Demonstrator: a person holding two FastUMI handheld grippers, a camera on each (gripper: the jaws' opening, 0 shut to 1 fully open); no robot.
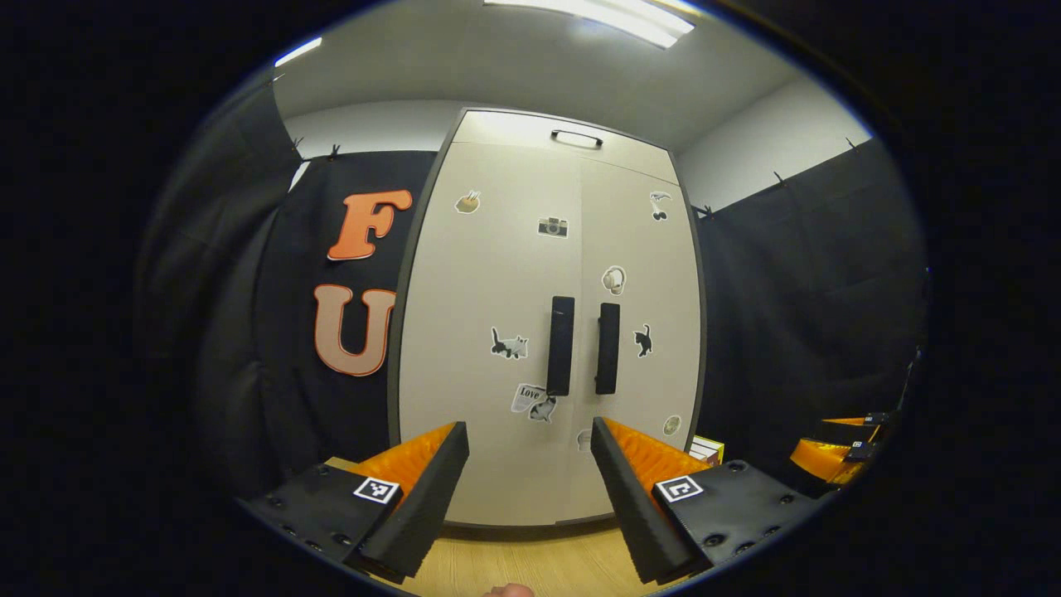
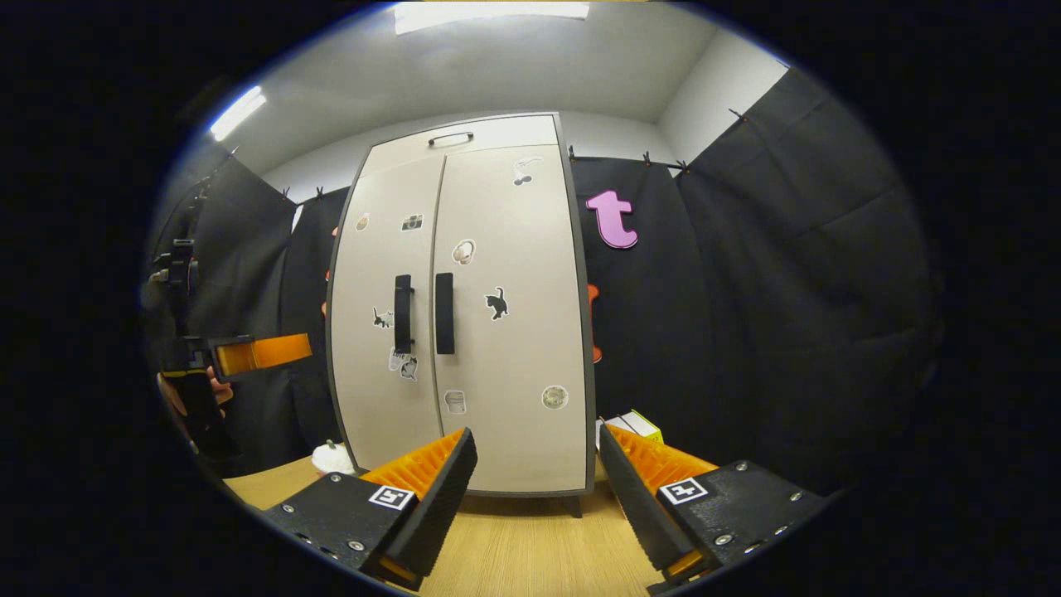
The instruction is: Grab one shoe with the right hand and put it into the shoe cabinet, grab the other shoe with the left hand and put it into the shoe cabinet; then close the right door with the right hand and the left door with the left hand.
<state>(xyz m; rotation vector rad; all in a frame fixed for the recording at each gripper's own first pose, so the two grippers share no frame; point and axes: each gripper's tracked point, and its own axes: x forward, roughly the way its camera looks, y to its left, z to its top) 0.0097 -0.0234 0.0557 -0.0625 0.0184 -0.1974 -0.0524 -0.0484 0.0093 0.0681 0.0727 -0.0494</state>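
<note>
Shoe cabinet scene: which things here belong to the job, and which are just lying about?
Job:
shoe cabinet, both doors shut
left door handle
right door handle
left gripper, open
right gripper, open

Lying about:
yellow box beside the cabinet
white object at its left foot
stickers on the doors

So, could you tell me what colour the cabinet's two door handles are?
The door handles are black; the left gripper view shows them best.
</note>
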